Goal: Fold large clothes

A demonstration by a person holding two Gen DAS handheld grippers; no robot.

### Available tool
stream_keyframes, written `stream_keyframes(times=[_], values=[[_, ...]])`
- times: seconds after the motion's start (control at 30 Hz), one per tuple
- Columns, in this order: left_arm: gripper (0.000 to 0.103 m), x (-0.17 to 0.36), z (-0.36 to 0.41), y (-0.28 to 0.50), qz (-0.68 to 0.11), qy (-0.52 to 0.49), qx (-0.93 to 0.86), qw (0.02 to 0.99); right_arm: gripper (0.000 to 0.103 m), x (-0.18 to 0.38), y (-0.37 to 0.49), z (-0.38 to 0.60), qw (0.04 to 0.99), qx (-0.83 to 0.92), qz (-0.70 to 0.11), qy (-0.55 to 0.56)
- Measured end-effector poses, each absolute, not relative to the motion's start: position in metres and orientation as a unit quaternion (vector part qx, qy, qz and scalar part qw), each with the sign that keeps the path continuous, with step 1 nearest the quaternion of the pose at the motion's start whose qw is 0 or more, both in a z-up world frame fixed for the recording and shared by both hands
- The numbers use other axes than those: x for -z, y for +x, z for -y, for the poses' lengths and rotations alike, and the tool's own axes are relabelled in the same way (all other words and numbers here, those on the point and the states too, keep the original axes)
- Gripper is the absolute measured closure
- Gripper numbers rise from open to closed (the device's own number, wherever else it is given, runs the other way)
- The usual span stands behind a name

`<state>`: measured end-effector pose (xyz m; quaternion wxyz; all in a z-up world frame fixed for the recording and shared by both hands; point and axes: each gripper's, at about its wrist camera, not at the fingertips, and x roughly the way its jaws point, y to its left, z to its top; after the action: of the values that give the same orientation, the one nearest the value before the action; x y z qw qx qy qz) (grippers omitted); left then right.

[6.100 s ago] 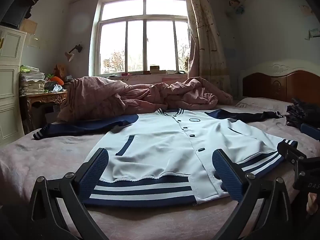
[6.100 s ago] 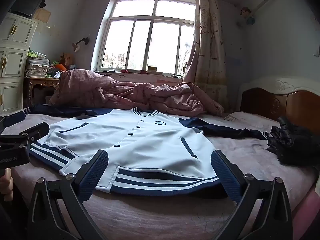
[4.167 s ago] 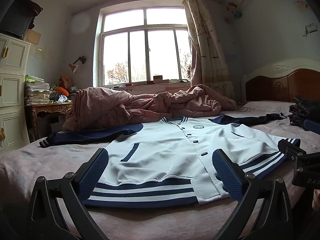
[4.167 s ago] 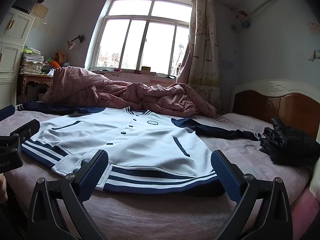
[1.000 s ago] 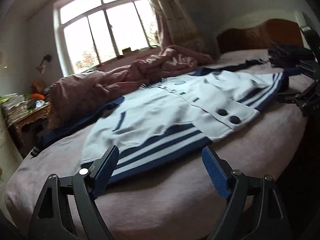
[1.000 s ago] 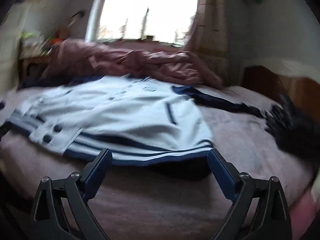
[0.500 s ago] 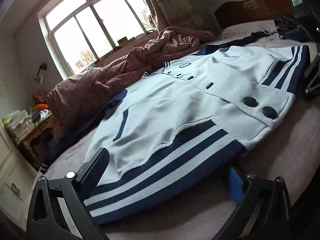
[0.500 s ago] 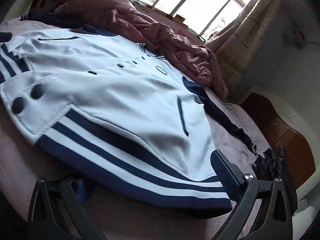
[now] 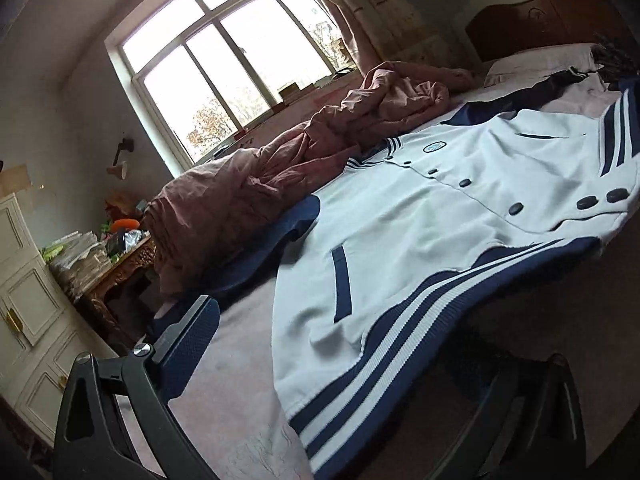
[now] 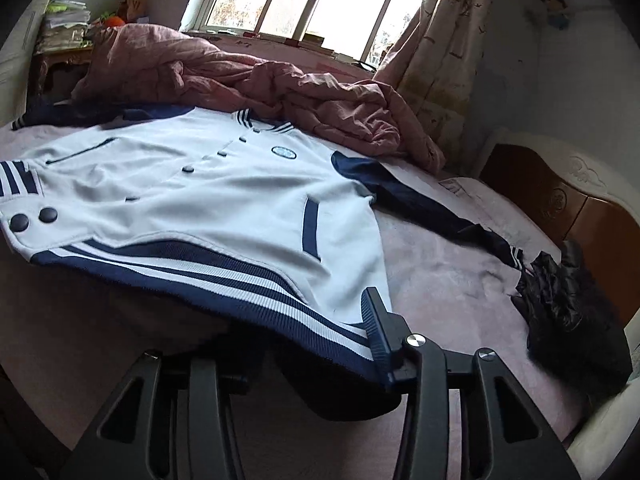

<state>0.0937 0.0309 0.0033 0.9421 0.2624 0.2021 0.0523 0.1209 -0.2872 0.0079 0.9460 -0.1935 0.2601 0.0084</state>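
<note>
One jacket (image 9: pixel 420 240) spread on bed (image 9: pixel 224 412), quilt (image 9: pixel 280 176) bunched behind

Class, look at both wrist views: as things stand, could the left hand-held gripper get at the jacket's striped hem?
Probably yes. The left hand-held gripper stands wide open astride the striped hem of the jacket, one finger beneath the lifted edge, and nothing blocks it.

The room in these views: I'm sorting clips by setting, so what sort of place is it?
A home bedroom, most likely: a bed with a wooden headboard, a crumpled pink quilt on it, and a curtained window.
</note>
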Motion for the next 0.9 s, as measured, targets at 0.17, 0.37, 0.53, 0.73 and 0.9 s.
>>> stream_keyframes(times=[0.17, 0.37, 0.53, 0.73, 0.9], values=[[0.001, -0.023, -0.035, 0.159, -0.276, 0.234, -0.006, 0.932, 0.046, -0.024, 0.180, 0.280, 0.943, -0.006, -0.266, -0.201], [0.001, -0.012, -0.058, 0.232, -0.348, 0.155, 0.037, 0.924, 0.045, -0.015, 0.249, 0.283, 0.932, -0.008, -0.317, -0.176], [0.001, -0.016, -0.076, 0.245, -0.337, 0.105, 0.061, 0.934, 0.037, -0.008, 0.266, 0.314, 0.937, 0.022, -0.328, -0.116], [0.000, -0.077, -0.090, 0.196, -0.262, 0.056, 0.134, 0.954, 0.020, -0.010, 0.246, 0.360, 0.939, -0.064, -0.337, 0.005], [0.000, -0.066, -0.086, 0.149, -0.254, 0.082, 0.145, 0.953, 0.020, 0.005, 0.249, 0.365, 0.926, -0.059, -0.373, 0.013]])
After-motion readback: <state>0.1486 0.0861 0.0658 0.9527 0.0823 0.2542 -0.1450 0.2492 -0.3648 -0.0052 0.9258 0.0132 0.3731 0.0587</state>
